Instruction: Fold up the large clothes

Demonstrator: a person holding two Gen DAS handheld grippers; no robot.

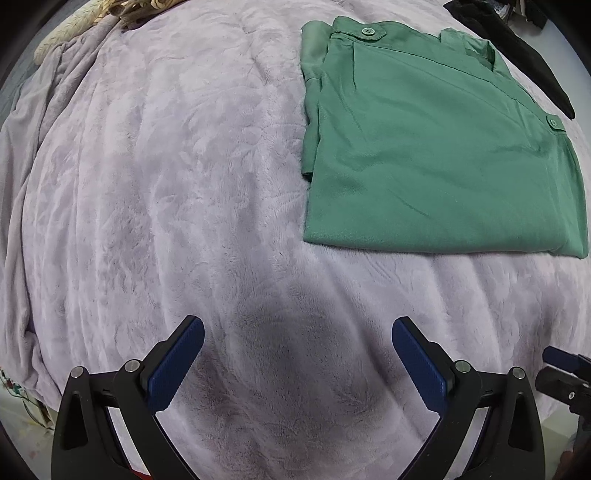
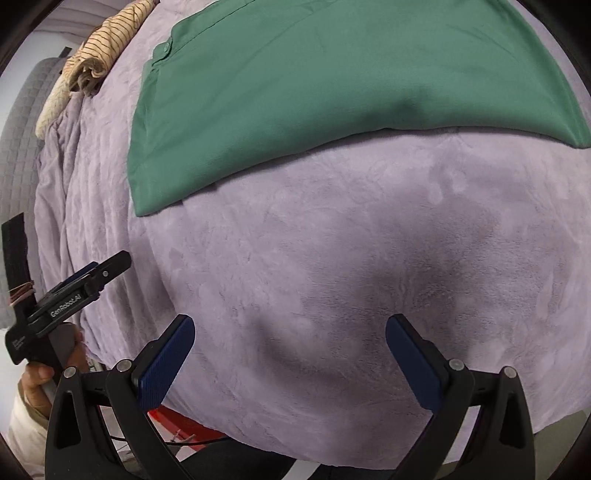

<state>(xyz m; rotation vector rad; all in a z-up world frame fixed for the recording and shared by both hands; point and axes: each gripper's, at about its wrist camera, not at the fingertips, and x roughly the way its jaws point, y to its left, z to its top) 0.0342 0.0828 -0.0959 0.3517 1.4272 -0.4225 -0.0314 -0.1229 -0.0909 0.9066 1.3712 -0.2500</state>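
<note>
A green garment (image 1: 424, 147) lies folded into a flat rectangle on the lilac plush blanket (image 1: 166, 184), with buttoned tabs on its upper edge. It fills the upper right of the left wrist view and the top of the right wrist view as the green garment (image 2: 314, 85). My left gripper (image 1: 297, 363) hovers open over bare blanket, below and left of the garment, holding nothing. My right gripper (image 2: 290, 360) is open too, over the blanket (image 2: 332, 277) short of the garment's near edge. The left gripper (image 2: 74, 291) shows at the left, held by a hand (image 2: 37, 376).
A striped beige cloth (image 2: 107, 40) lies bunched at the blanket's far left edge, also seen as the beige cloth (image 1: 81, 22). A black fabric piece (image 1: 517, 44) lies beyond the garment's top right. The blanket's front edge drops off near the grippers, with something red (image 2: 181, 424) below it.
</note>
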